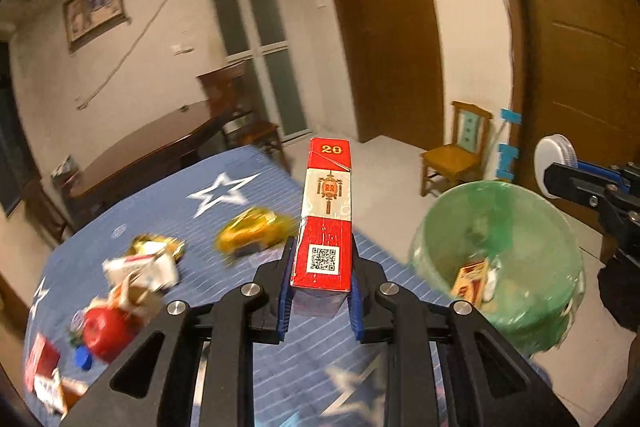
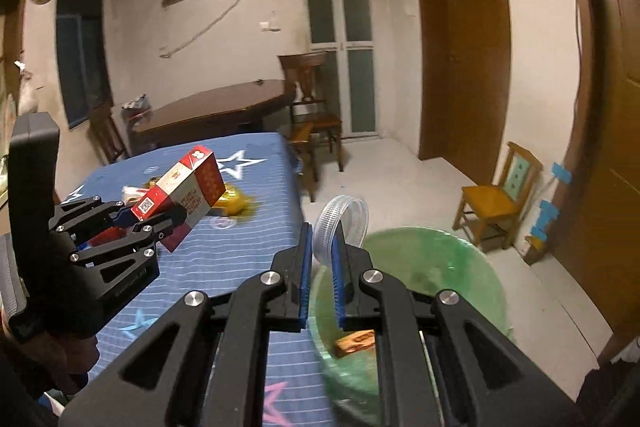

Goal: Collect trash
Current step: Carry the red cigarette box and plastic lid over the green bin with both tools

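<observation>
My left gripper (image 1: 322,255) is shut on a tall red and white box (image 1: 326,211) with a QR code, held upright over the blue star tablecloth (image 1: 224,187). In the right wrist view, that left gripper (image 2: 158,217) holds the same box (image 2: 180,187) tilted above the table. My right gripper (image 2: 323,233) is shut on a clear round plastic lid (image 2: 350,219), above the near rim of the green-lined trash bin (image 2: 436,267). The left wrist view shows the bin (image 1: 516,227) to the right with some trash inside, and the right gripper (image 1: 550,175) with the lid (image 1: 554,155) beyond it.
On the cloth lie a gold wrapper (image 1: 252,229), crumpled white and red packs (image 1: 140,265), a red round object (image 1: 106,329), a blue cap (image 1: 84,361) and a red pack (image 1: 40,363). Behind are a dark wooden table (image 2: 224,107), chairs (image 2: 500,199) and brown doors (image 2: 464,39).
</observation>
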Demonstrator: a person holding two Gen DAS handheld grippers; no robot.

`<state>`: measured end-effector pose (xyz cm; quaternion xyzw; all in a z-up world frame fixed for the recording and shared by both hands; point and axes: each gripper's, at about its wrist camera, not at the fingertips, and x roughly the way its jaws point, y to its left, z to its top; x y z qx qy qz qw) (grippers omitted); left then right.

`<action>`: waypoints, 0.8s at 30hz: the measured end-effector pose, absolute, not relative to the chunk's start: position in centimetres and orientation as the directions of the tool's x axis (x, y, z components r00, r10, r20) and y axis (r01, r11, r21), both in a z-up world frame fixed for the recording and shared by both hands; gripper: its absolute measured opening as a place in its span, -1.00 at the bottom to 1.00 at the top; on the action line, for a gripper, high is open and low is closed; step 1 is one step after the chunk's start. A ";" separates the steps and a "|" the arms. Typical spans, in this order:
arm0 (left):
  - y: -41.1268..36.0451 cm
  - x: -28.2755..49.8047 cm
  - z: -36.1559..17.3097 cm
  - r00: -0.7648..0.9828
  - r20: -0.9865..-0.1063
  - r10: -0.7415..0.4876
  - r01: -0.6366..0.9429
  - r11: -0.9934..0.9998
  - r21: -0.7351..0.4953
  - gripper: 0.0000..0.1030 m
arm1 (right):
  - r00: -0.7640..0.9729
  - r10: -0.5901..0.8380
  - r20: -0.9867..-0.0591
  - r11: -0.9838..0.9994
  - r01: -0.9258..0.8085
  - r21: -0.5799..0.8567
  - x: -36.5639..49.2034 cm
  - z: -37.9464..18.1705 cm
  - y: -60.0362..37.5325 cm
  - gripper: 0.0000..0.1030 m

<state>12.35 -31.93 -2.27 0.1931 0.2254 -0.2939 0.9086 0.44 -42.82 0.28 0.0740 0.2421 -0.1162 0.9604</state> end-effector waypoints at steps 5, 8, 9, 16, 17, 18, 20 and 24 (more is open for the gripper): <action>-37.2 12.9 -2.8 0.682 -0.543 -0.490 0.677 0.704 0.216 -0.53 | 0.824 -0.222 -0.521 0.948 0.307 0.082 1.1 -0.3 -45.9 -0.84; -39.8 13.0 -3.3 0.658 -0.556 -0.508 0.707 0.672 0.222 -0.53 | 0.804 -0.241 -0.544 0.941 0.331 0.071 1.2 -0.6 -47.4 -0.84; -40.9 12.9 -3.5 0.650 -0.561 -0.512 0.717 0.658 0.230 -0.53 | 0.799 -0.248 -0.548 0.939 0.338 0.069 1.2 -0.7 -47.7 -0.84; -45.7 12.8 -4.6 0.591 -0.595 -0.544 0.774 0.590 0.229 -0.53 | 0.757 -0.281 -0.590 0.921 0.386 0.057 0.9 -1.7 -50.4 -0.84; -46.3 12.8 -4.8 0.579 -0.602 -0.550 0.783 0.579 0.225 -0.53 | 0.751 -0.283 -0.597 0.919 0.391 0.056 0.9 -1.9 -50.6 -0.84; -46.8 12.9 -5.0 0.565 -0.610 -0.556 0.793 0.570 0.215 -0.53 | 0.745 -0.283 -0.604 0.917 0.394 0.057 0.9 -2.1 -50.9 -0.84; -47.5 12.8 -5.4 0.549 -0.620 -0.560 0.803 0.558 0.208 -0.53 | 0.736 -0.283 -0.615 0.914 0.401 0.058 0.9 -2.4 -51.2 -0.84; -48.4 12.8 -6.2 0.526 -0.638 -0.562 0.819 0.537 0.202 -0.53 | 0.722 -0.282 -0.632 0.913 0.405 0.056 0.7 -2.9 -51.6 -0.84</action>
